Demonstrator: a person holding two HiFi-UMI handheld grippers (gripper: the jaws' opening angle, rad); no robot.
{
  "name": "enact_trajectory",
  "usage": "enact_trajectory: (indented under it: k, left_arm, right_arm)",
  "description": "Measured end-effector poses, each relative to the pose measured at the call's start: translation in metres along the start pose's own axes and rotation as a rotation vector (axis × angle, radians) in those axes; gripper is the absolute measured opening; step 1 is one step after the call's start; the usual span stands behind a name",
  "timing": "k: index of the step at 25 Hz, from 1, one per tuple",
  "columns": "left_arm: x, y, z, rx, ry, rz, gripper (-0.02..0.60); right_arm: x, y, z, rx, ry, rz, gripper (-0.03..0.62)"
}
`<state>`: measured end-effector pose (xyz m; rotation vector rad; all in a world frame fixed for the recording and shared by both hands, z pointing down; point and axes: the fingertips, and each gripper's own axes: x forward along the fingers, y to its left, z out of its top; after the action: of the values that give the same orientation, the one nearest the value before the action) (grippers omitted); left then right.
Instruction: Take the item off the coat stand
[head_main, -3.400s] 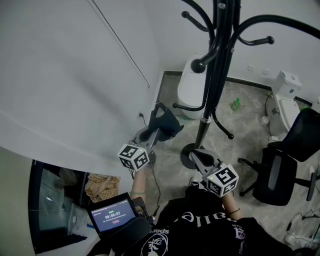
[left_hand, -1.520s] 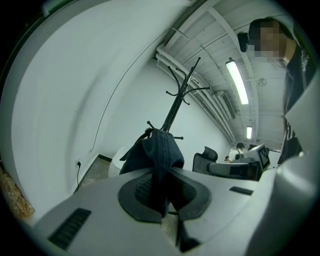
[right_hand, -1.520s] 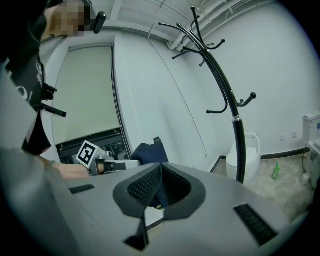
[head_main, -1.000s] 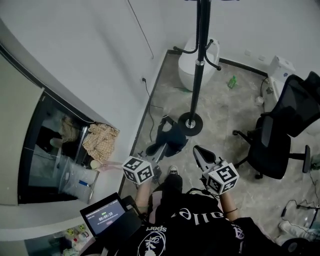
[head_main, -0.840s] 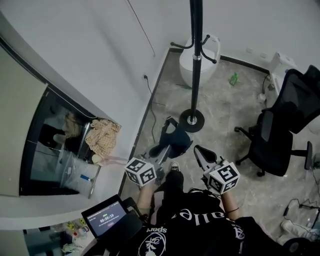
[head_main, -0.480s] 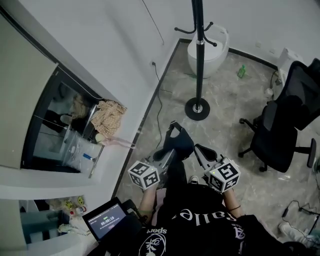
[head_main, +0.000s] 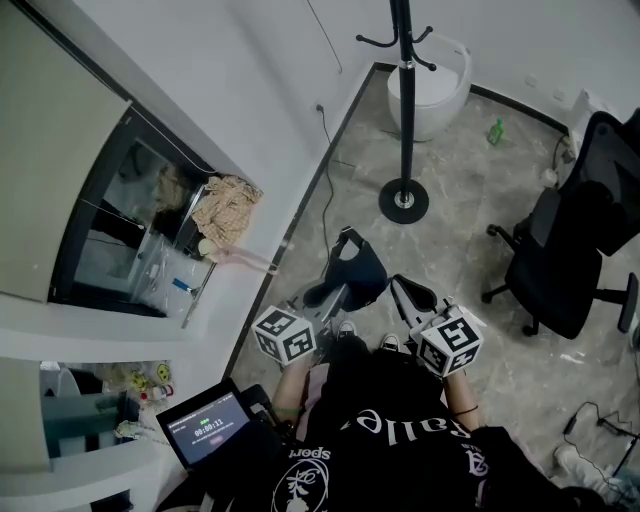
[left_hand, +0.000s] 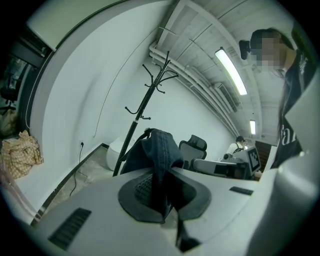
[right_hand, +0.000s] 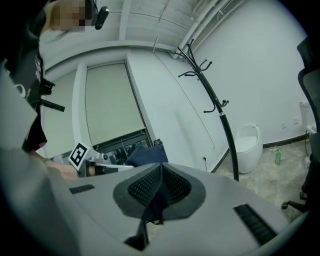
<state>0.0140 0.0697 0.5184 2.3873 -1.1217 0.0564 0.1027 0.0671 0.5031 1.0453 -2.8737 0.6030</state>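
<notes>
Dark blue cloth item (head_main: 352, 278): one; it hangs from the left gripper, above the floor in front of the person's feet and well apart from the coat stand.
Left gripper (head_main: 325, 296): one; its jaws are pinched together on a fold of the cloth item, which rises between the pads in the left gripper view.
Right gripper (head_main: 408, 292): one; its jaws are closed together, just beside the cloth item in the head view.
Coat stand (head_main: 404, 100): one black pole, upright on a round base, with curved hooks at the top.
Office chair (head_main: 570, 260): one, black, right of the stand.
White tub (head_main: 440, 95): one, behind the pole against the wall.
Green bottle (head_main: 496, 131): one, on the floor near the tub.
Checked cloth (head_main: 228, 205): one, lying on the ledge at the left.
Screen (head_main: 205, 425): one, lit, at the lower left.
</notes>
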Motion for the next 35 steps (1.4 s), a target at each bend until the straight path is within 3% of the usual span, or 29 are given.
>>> enact_trajectory:
  k: [11,20,35]
  left_arm:
    - [-0.005,-0.011,0.003,0.035,0.003,-0.054,0.011]
    - [-0.050,0.004,-0.010,0.069,0.052,-0.096,0.011]
    - [-0.138,0.030,-0.021,0.074,0.036,-0.131,0.011]
  right_arm:
    - [-0.010,-0.002,-0.008,0.016,0.009,-0.075,0.018]
    - [0.008,0.043,-0.021,0.005,0.029,-0.125,0.018]
    - [0.039,0.134,-0.048,-0.014,0.026,-0.128,0.018]
